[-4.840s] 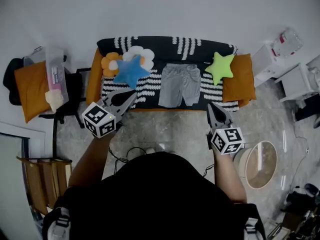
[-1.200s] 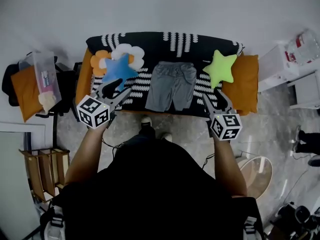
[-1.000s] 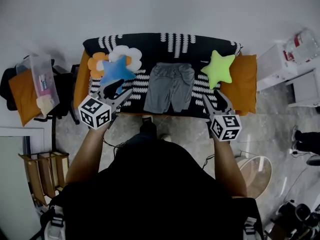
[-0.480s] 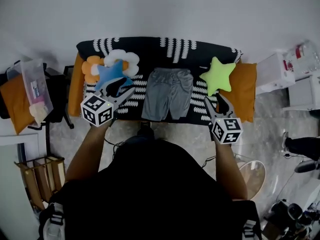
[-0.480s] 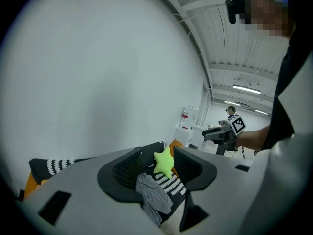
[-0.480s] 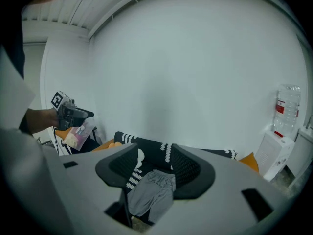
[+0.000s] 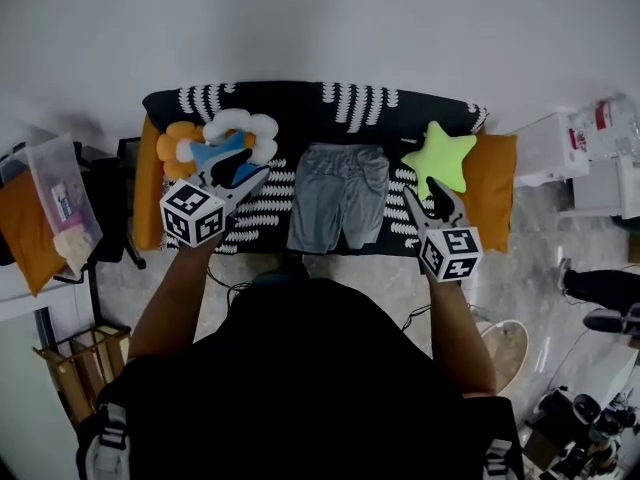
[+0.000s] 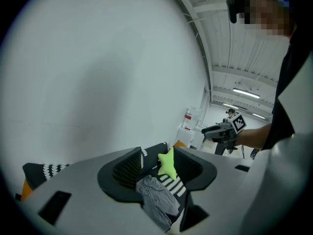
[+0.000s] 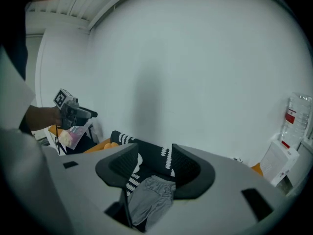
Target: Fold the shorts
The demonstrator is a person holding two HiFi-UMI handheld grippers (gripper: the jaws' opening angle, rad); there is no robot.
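Grey shorts (image 7: 340,196) lie flat in the middle of a black-and-white patterned sofa (image 7: 310,103), waistband toward the wall, legs toward me. My left gripper (image 7: 248,176) hovers open over the sofa's left front part, left of the shorts, nothing between its jaws. My right gripper (image 7: 425,203) hangs open at the sofa's front right, right of the shorts, also empty. In the left gripper view the shorts (image 8: 156,201) and a green star cushion (image 8: 167,164) show between the open jaws. In the right gripper view the shorts (image 9: 149,197) lie ahead between the open jaws.
A blue star cushion (image 7: 215,152) and a white-and-orange flower cushion (image 7: 236,129) sit at the sofa's left, a green star cushion (image 7: 441,156) at its right. Orange cushions (image 7: 495,188) bracket both ends. A white side table with a bottle (image 7: 600,133) stands right, a chair with a bag (image 7: 55,203) left.
Both grippers have moved forward toward the sofa, now reaching over its front edge on either side of the shorts. The jaws stayed open.
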